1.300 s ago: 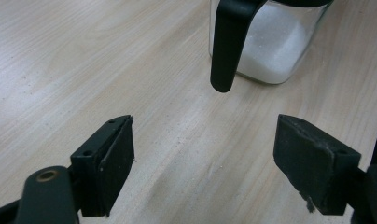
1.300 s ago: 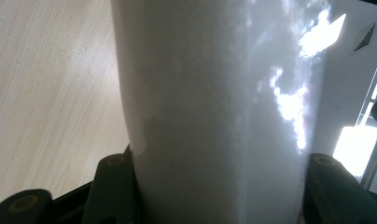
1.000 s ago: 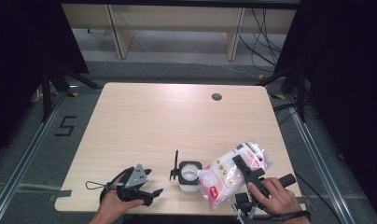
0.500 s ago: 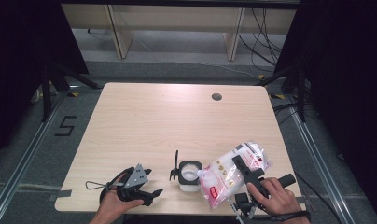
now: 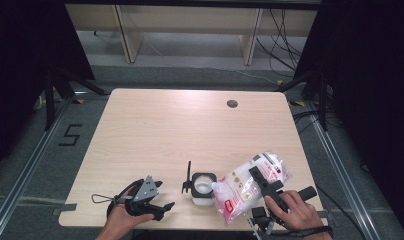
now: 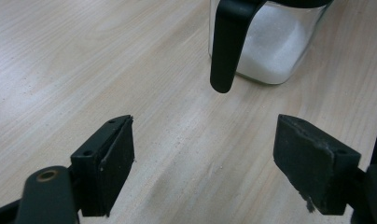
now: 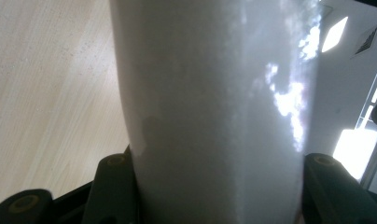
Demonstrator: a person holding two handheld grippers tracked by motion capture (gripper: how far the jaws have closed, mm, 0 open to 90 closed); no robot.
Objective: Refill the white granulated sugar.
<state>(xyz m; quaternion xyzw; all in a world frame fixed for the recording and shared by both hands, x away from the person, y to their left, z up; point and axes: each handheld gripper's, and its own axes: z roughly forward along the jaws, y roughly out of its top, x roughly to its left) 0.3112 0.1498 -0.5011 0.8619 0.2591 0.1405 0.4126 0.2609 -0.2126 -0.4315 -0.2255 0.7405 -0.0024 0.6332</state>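
Tongs: two, right tongs (image 5: 264, 181) clamped on the bag, left tongs (image 6: 203, 163) apart and bare | tabletop (image 5: 160, 130): one | bag of white grains (image 5: 250, 185): one, tilted over jar | glass jar (image 5: 203, 186): one, part-filled, near front edge

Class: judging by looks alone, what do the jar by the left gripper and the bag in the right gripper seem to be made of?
The clear square jar with a black handle looks like glass or hard clear plastic: see-through glossy walls show white grains inside. Its handle looks like matt black plastic. The white-filled bag with red print looks like thin glossy plastic film: it crinkles and reflects light.
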